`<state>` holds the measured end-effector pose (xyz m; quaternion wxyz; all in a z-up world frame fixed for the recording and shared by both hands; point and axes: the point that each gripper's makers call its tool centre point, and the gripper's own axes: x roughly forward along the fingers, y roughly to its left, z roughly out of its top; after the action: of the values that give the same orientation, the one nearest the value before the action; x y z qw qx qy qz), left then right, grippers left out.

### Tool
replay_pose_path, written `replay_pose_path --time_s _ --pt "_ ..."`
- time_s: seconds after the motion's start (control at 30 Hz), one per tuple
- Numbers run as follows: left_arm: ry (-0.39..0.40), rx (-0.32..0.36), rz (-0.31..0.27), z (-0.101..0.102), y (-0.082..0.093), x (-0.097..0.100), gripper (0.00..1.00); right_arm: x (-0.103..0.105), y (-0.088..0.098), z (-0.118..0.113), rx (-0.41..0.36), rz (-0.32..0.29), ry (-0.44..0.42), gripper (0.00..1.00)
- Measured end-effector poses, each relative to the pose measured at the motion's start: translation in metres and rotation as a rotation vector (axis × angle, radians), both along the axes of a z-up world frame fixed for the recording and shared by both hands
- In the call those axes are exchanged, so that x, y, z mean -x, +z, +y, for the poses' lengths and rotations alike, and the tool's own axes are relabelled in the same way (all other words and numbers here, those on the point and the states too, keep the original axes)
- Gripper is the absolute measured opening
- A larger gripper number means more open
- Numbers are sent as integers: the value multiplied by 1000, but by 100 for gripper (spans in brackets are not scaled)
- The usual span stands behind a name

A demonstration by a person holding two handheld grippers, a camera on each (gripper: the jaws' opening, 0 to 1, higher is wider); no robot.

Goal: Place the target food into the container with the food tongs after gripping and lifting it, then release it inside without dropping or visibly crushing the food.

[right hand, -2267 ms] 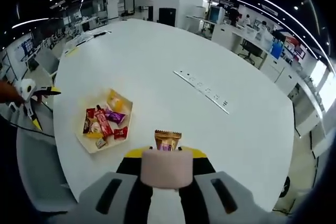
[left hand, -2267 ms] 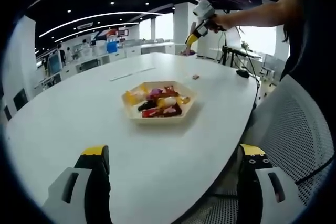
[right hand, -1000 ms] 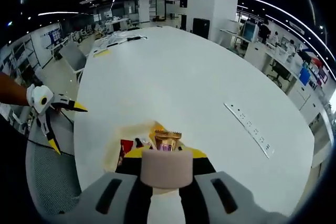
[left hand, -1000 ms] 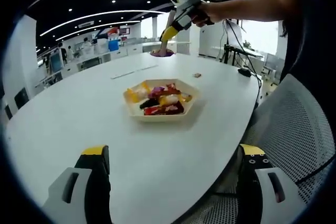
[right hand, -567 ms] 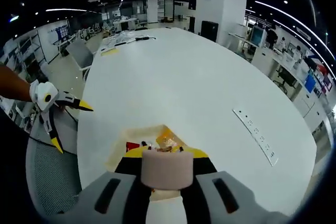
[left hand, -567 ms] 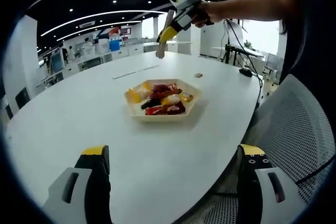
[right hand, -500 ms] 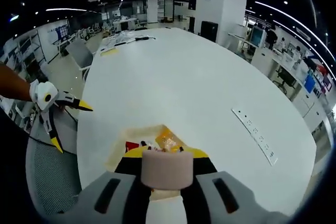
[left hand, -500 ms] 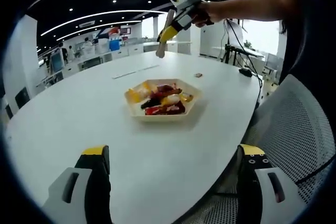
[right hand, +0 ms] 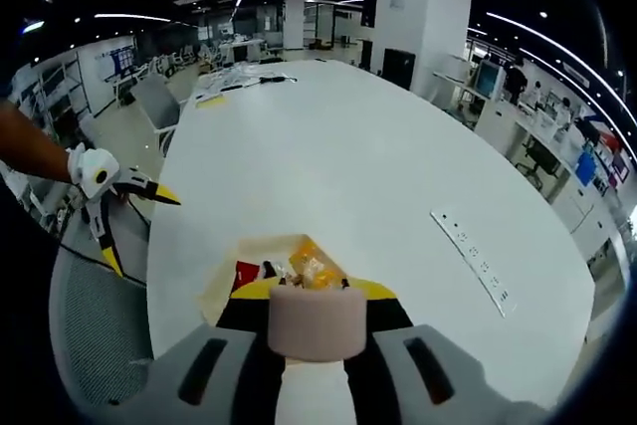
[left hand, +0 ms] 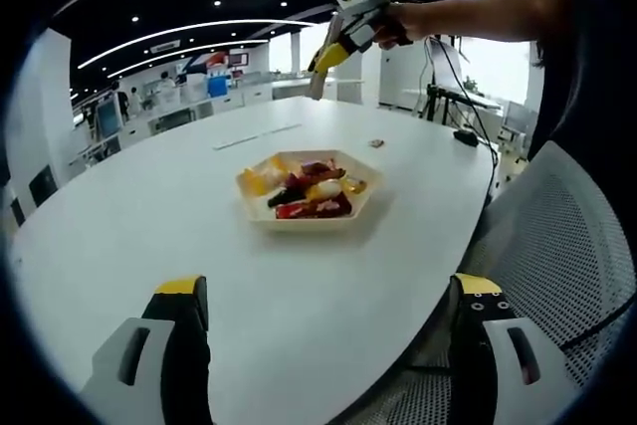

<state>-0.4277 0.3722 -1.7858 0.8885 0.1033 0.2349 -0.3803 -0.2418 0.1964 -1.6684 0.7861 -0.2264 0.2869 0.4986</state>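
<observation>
1. My right gripper (right hand: pixel 318 291) clamps the tongs (right hand: pixel 318 323); whether their tips pinch a snack I cannot tell (they are hidden below).
2. The wrapped snacks (right hand: pixel 311 268) lie in the tray (right hand: pixel 221 291) directly underneath.
3. Releasing from this high could bounce food out, over the near table (right hand: pixel 328 146) edge.

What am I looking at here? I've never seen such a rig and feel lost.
A person holds a claw in each hand; each carries a camera looking along its jaws. The left gripper view shows the left claw, jaws wide apart, facing a white table with a tray of wrapped snacks; the right claw hangs above. The right gripper view looks down at that tray, with a pinkish block between its jaws; what it is, I can't tell.
</observation>
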Motion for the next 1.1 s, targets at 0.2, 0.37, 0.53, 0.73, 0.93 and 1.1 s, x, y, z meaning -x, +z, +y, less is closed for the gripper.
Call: replay_pose_path --time_s 0.2,0.37,0.53,0.73,0.93,1.1 --pt "0 4 -3 0 0 -1 98 -4 0 -34 2 -2 -17 21" --pt "-5 5 0 -1 0 0 98 1 -5 -55 21 7 -1 21" --pt "-9 3 2 -1 -1 1 98 0 -3 -74 21 2 -20 21" --pt "-7 2 5 0 -2 0 98 2 -4 -89 38 -40 29 21" --pt "-7 1 6 0 -2 0 97 3 -3 -103 27 -58 71 21" --pt "-9 -6 13 0 -3 1 97 1 -4 -118 8 -55 64 21"
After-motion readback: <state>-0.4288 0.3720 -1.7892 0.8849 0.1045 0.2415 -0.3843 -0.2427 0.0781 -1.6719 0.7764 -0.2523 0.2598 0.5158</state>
